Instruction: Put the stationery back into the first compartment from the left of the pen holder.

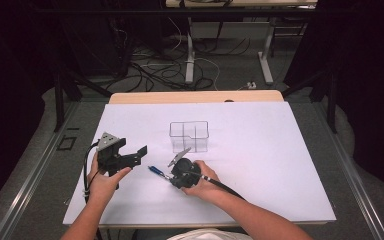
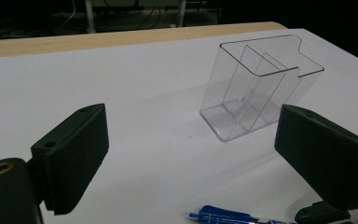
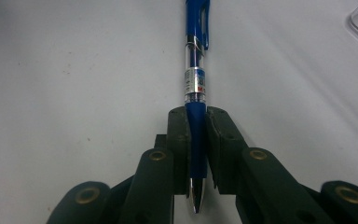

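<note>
One blue pen [image 3: 196, 93] lies on the counter [image 1: 260, 165] — a single pen, with a clear barrel and a silver tip. One clear plastic organizer [image 1: 189, 136] stands at about twelve o'clock from the pen, and the left gripper view shows thin inner walls dividing it, though the number of compartments cannot be told for certain. Two grippers are in the scene: the left gripper [image 1: 130, 155] at nine o'clock from the pen and the right gripper [image 1: 172, 172] at three o'clock — each with two black fingers, so four fingers in all. Two hands hold them, one apiece. One white sheet covers the counter.
</note>
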`<state>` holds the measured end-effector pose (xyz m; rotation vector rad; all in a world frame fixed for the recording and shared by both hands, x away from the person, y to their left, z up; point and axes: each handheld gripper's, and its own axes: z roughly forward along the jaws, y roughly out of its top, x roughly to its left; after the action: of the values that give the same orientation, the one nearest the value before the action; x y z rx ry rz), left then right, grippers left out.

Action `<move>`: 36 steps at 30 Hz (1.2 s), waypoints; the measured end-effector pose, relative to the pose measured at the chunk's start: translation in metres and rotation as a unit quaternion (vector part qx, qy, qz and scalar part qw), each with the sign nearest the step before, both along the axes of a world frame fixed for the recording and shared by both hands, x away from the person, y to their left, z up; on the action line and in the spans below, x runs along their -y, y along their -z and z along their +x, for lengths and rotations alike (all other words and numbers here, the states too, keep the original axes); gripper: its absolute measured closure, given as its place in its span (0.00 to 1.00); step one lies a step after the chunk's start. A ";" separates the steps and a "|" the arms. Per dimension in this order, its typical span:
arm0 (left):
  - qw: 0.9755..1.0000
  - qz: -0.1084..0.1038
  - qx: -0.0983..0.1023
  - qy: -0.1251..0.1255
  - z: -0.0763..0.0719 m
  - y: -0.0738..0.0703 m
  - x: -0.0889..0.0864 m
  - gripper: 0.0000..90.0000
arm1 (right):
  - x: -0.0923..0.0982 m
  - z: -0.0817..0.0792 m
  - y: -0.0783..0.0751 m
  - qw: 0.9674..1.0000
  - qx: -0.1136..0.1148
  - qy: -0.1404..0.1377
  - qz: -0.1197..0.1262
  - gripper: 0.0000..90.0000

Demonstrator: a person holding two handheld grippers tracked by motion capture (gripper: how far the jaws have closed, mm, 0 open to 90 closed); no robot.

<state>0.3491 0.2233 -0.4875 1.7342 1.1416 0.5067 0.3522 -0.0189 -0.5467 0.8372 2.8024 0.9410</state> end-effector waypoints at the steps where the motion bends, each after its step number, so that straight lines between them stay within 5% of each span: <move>1: 1.000 0.000 0.000 0.000 0.000 0.000 0.000 0.11 | 0.000 0.000 0.000 1.000 0.002 -0.002 -0.002 0.90; 9: 1.000 -0.001 0.000 0.000 0.000 0.000 0.000 0.11 | -0.002 -0.002 -0.001 1.000 0.015 -0.010 -0.013 0.90; 16: 1.000 0.002 0.002 -0.002 0.000 0.000 -0.001 0.11 | -0.001 -0.008 -0.008 0.996 0.073 -0.047 -0.022 0.90; 25: 1.000 0.003 0.003 -0.004 0.000 -0.001 -0.001 0.11 | 0.010 -0.016 -0.021 0.978 0.171 -0.103 -0.063 0.90; 31: 1.000 0.004 0.002 -0.006 0.000 -0.001 -0.002 0.12 | 0.025 -0.019 -0.026 0.968 0.202 -0.121 -0.082 0.90; 35: 1.000 0.004 0.002 -0.005 0.000 -0.001 -0.002 0.13 | 0.038 -0.015 -0.030 0.972 0.184 -0.128 -0.075 0.90; 36: 1.000 0.004 0.002 -0.005 0.000 -0.001 -0.002 0.13 | 0.042 -0.014 -0.030 0.976 0.168 -0.125 -0.065 0.90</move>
<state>0.3492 0.2252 -0.4867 1.7349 1.1469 0.5221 0.3385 -0.0611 -0.5167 0.2802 2.6691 0.8250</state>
